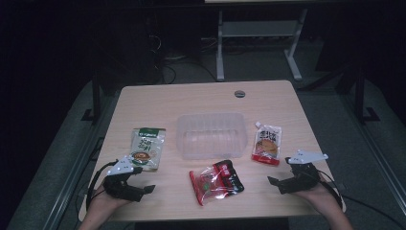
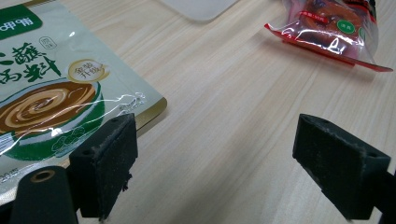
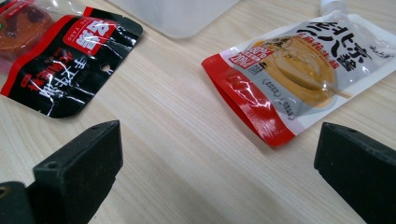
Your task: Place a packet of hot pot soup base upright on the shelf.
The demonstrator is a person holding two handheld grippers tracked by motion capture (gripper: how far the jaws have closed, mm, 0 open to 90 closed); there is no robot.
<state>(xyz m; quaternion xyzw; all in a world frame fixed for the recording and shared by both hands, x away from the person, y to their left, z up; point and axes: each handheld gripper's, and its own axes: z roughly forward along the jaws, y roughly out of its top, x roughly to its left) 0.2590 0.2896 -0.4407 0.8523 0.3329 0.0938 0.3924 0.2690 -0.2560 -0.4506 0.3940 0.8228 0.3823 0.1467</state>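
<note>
Currently held wide apart with nothing between the jaws: left gripper [image 1: 128, 183], low over the surface [image 1: 201, 98], just beside the green-and-white sauce pouch [image 1: 147, 148]. Likewise spread wide and empty: right gripper [image 1: 293, 178], near the red-edged spout pouch [image 1: 267, 143]. Both supported from below by hands at the near edge, jaws angled inward toward the red-and-black snack bag [image 1: 216, 181]. Behind it, clear plastic tray [image 1: 211, 135].

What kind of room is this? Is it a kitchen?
Probably not a kitchen. It looks like a lab or workroom: a plain wooden desk with a cable hole, another desk frame behind it in the dark, and cabled grippers near snack packets and a clear plastic tub.
</note>
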